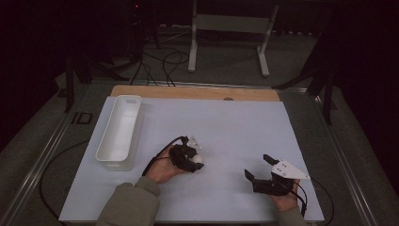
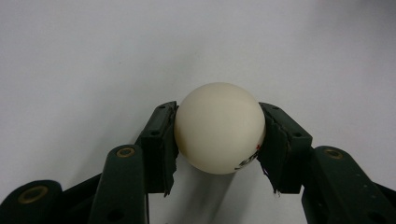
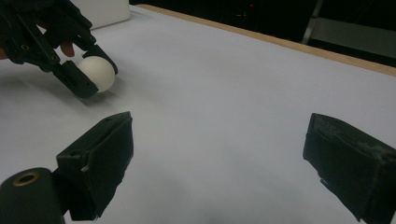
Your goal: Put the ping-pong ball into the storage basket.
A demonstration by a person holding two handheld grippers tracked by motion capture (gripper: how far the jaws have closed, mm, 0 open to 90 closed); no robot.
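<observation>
White bin (image 1: 118,133) sat at desk (image 1: 235,122) left. Left tongs (image 1: 194,160) were clamped on the white ball (image 2: 219,127) mid-desk, low over the surface. Right tongs (image 1: 260,168) gaped wide, empty. Probably grasp step; next likely lift and carry to bin.

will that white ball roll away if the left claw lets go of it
Probably: the white ball is smooth and round, so it would likely roll on the flat table. It looks like a ping-pong ball, so probably very light. The left claw pinches only its curved sides, so it might squirt out.
</observation>
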